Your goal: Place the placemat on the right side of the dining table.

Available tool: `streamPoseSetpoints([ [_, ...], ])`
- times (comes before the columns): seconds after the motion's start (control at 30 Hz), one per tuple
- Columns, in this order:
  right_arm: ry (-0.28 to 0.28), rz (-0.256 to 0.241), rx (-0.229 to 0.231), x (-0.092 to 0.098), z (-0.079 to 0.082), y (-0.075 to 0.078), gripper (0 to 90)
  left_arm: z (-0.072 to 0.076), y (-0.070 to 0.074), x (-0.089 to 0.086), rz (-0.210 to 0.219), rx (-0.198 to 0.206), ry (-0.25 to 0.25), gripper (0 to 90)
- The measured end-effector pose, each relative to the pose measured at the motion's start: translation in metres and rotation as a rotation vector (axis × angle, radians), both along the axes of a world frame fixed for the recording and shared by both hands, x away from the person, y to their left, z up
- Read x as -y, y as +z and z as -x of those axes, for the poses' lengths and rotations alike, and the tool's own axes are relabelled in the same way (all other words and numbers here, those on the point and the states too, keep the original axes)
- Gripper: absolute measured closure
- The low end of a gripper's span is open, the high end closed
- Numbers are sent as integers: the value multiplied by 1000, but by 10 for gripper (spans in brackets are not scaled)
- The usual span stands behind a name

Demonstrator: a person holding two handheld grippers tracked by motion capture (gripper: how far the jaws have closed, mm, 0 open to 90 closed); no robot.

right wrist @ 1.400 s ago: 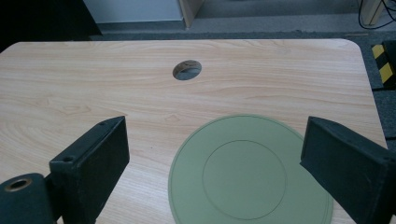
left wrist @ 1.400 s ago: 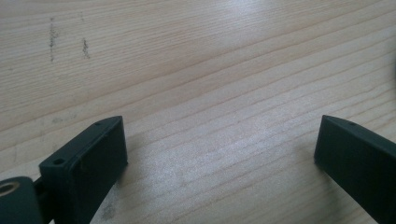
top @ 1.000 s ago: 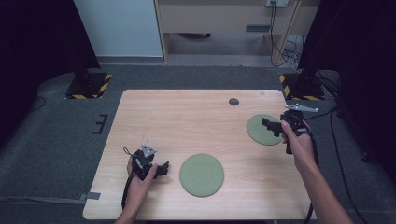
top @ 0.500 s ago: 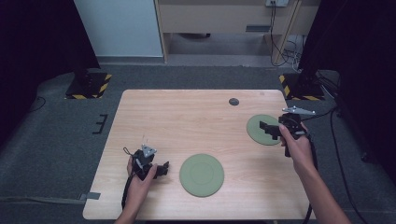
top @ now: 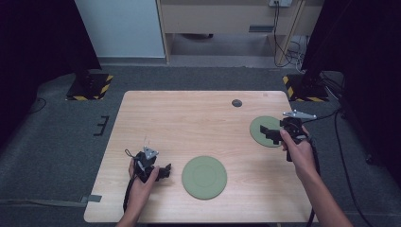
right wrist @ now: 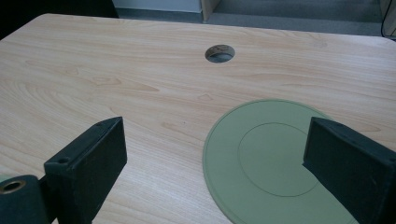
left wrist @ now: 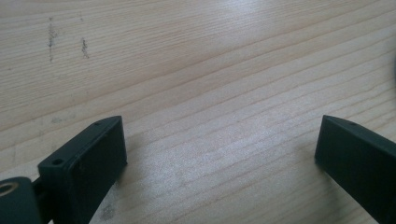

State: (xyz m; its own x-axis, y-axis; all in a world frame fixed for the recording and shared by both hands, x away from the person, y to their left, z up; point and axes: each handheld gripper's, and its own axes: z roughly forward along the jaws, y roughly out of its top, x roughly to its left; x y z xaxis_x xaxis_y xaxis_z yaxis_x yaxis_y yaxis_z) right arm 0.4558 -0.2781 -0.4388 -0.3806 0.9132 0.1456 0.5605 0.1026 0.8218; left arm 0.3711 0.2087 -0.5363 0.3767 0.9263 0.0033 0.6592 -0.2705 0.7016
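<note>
— The wooden table (top: 189, 123) stands on grey carpet, a cable hole (top: 237, 102) near its far edge. What's new?

— The right gripper (top: 270, 134) has slid in toward the person from a second ago and now hangs over the near edge of the small green plate (right wrist: 275, 158), jaws wide apart, holding nothing.

— Lining up a grasp?

— Likely: the rim lies between the jaws, though one must still get under it.

— And the left gripper (top: 163, 171)?

— Unmoved, low over bare wood, jaws spread and empty, just beside the large green plate (top: 204, 177).
</note>
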Motion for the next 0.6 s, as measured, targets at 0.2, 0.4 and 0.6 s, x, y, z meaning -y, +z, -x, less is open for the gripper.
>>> streamPoseSetpoints([
  [0.2, 9, 1, 2, -4, 5, -1, 61, 0, 0, 0, 0, 0, 0, 17],
  [0.4, 19, 7, 3, -6, 8, -2, 60, 0, 0, 0, 0, 0, 0, 17],
  [0.6, 22, 9, 2, -8, 11, -4, 59, 0, 0, 0, 0, 0, 0, 16],
])
